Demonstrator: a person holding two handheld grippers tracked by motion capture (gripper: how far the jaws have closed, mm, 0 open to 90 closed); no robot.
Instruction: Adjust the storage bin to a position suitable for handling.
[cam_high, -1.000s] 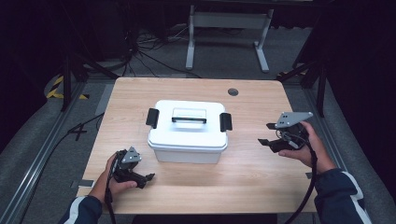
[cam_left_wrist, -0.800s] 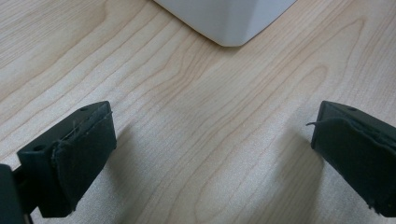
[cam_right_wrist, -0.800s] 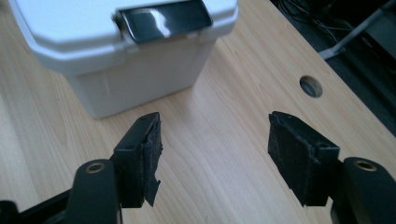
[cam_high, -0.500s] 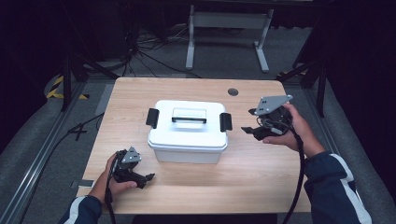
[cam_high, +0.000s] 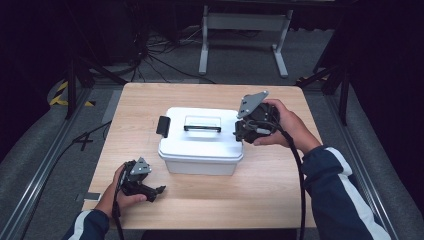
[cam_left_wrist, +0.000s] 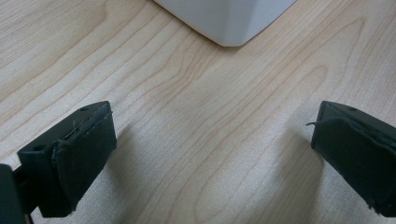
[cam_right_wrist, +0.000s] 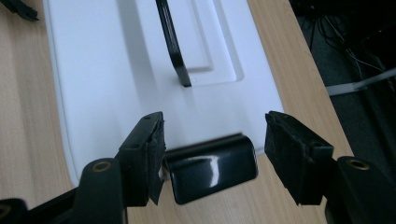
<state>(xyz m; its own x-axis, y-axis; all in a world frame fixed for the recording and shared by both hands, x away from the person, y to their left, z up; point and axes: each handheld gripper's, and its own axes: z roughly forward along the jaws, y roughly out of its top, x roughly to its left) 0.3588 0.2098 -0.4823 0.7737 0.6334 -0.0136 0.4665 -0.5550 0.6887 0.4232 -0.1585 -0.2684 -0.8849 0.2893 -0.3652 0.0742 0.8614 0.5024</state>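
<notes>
The white box (cam_high: 201, 145) sat mid-worktop (cam_high: 270, 195), and the right tool (cam_right_wrist: 215, 156) straddled its black right-hand latch (cam_right_wrist: 210, 168), jaws wide; the latch would open best if gripped squarely at its free edge and swung outward. The left tool (cam_left_wrist: 210, 154) rested wide and empty near the box's corner, and the latch's hinge and the box's contents were hidden

White lidded box (cam_high: 201, 141), black side latches, black top handle, mid-table, closed.

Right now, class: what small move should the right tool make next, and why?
Probably close the right tool on the black latch. Its open jaws straddle that latch at the white box's end, one jaw near touching, and the lid is still on.
</notes>
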